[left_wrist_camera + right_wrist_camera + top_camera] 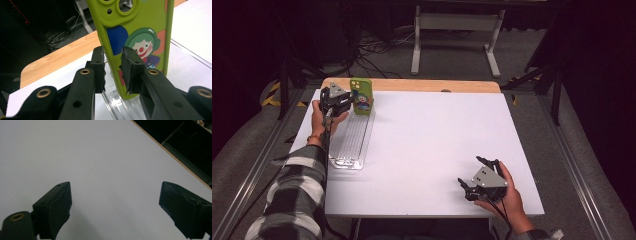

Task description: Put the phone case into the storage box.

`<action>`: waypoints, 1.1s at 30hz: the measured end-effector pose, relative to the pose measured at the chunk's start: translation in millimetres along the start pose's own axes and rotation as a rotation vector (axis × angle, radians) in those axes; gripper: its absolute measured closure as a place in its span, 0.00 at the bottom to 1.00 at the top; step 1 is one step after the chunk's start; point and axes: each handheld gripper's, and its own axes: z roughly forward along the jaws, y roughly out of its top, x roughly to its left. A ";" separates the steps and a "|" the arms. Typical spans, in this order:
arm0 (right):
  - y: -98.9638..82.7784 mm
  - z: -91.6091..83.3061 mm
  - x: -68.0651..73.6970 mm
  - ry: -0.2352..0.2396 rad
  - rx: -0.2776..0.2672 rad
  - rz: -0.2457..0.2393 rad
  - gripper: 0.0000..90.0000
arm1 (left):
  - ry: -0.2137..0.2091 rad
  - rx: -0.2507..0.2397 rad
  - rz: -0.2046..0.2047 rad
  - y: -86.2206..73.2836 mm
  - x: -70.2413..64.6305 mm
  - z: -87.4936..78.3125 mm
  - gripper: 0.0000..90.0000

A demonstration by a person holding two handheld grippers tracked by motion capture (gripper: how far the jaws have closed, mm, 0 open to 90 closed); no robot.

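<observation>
A lime-green phone case (pixel 361 97) with a clown picture stands upright at the far end of a clear ribbed plastic rack (pixel 349 145). In the left gripper view the phone case (pixel 140 30) has its left edge between my jaws. My left gripper (pixel 351 102) (pixel 113 57) is shut on that edge, one pad on each side of it. The clear plastic rack (pixel 117 102) lies just under the case. My right gripper (pixel 469 170) (pixel 115 195) rests near the table's front right, jaws wide open with nothing between them.
The white table top (pixel 432 130) has a wooden strip (pixel 412 85) along its far edge. A white frame stand (pixel 457 30) and cables (pixel 372 55) lie on the floor beyond. The rack runs from the case toward the front left.
</observation>
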 end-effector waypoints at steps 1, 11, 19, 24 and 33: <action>0.2 -0.2 0.0 -0.002 -0.003 0.001 0.13 | 0.007 -0.008 -0.001 0.7 0.7 -1.6 0.81; 0.6 -2.6 -2.4 -0.011 -0.021 0.026 0.13 | 0.006 -0.027 -0.009 2.8 0.6 -7.5 0.80; 1.0 -4.2 -4.5 -0.018 -0.041 0.050 0.13 | 0.013 -0.056 -0.005 6.7 0.0 -15.2 0.81; 3.0 -5.2 -5.2 -0.023 -0.063 0.054 0.13 | 0.006 -0.086 -0.004 9.2 -0.6 -23.3 0.81; 8.6 -5.2 -5.6 -0.022 -0.109 0.089 0.13 | 0.001 -0.104 0.000 9.4 -3.2 -32.1 0.82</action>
